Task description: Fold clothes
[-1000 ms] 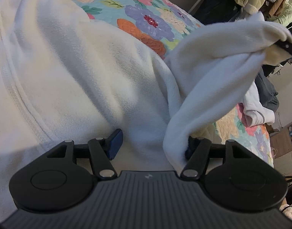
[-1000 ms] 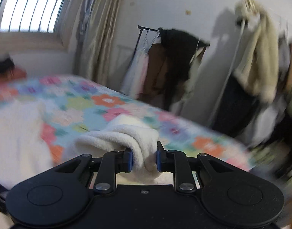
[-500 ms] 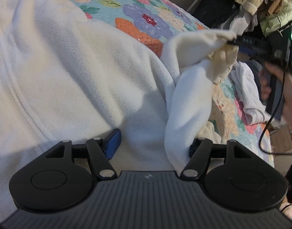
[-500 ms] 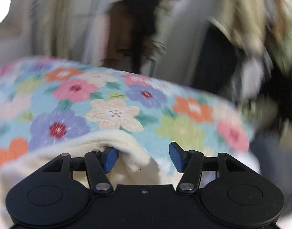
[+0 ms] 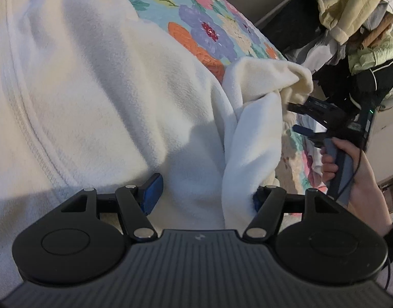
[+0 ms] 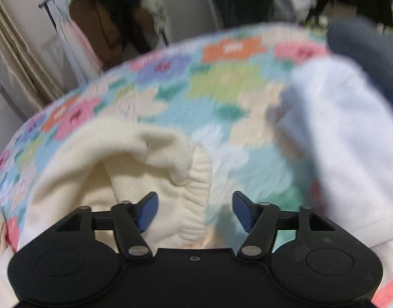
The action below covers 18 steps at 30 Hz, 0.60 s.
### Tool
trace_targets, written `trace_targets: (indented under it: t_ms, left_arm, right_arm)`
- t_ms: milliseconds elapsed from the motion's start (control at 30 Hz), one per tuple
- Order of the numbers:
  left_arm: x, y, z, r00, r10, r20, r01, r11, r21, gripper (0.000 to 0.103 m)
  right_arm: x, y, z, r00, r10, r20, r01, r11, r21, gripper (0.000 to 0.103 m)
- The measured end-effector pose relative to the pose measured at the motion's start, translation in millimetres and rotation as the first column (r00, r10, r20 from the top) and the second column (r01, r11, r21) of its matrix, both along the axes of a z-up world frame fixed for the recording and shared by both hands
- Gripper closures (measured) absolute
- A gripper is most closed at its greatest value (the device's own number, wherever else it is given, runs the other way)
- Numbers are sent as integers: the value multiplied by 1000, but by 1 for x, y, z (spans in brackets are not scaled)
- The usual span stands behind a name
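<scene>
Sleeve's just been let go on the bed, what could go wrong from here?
1. The right claw is opening with the ribbed cuff between its pads; pulling away might drag the sleeve out of place.
2. The sleeve lies bunched, not flat, so the fold may turn out lumpy.
3. The left claw stands open on the white fleece garment, so the body could shift.
</scene>
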State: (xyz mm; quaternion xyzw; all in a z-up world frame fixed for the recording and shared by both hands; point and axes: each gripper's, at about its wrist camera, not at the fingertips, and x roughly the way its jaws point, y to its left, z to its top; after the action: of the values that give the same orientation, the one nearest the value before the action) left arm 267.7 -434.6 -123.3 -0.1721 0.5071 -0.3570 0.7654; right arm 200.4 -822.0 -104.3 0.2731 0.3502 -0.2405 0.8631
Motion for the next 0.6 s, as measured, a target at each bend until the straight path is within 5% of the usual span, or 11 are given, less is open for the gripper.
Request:
trace_targets:
  t_ms: [67, 100, 133, 167, 367, 533, 600]
  left_arm:
    - [0, -1, 0, 1000, 0, 2, -1, 1000, 1, 38]
    - [0, -1, 0, 1000, 0, 2, 0, 1000, 0, 38]
    - [-1, -1, 0, 1000, 1, 0, -1, 1000, -3, 38]
    - [0, -1, -1, 1000, 1, -2, -1, 1000, -6, 37]
    - [1, -3, -1, 1000, -2, -1, 2, 1000, -9, 37]
    - [-1, -3, 0, 1000, -2, 15, 2, 1000, -5, 36]
    - [-3, -5, 1, 1000, -5, 31, 5, 1000, 9, 36]
  right_arm:
    - [12, -1, -7, 999, 21, 26, -21, 1000, 8, 25]
    - [18, -3, -7, 998, 44, 46, -44, 999, 5, 35]
    - [24, -4, -5, 995, 67, 69, -67, 998, -4, 82]
    - [30, -5, 0, 993, 79, 92, -77, 997, -22, 92]
    - [43, -5, 53, 958, 84, 273, -47, 989, -137, 84]
    - [35, 16, 66, 982, 95, 165, -54, 969, -240, 32]
    - [23, 22, 65, 989, 60, 135, -22, 962, -271, 25]
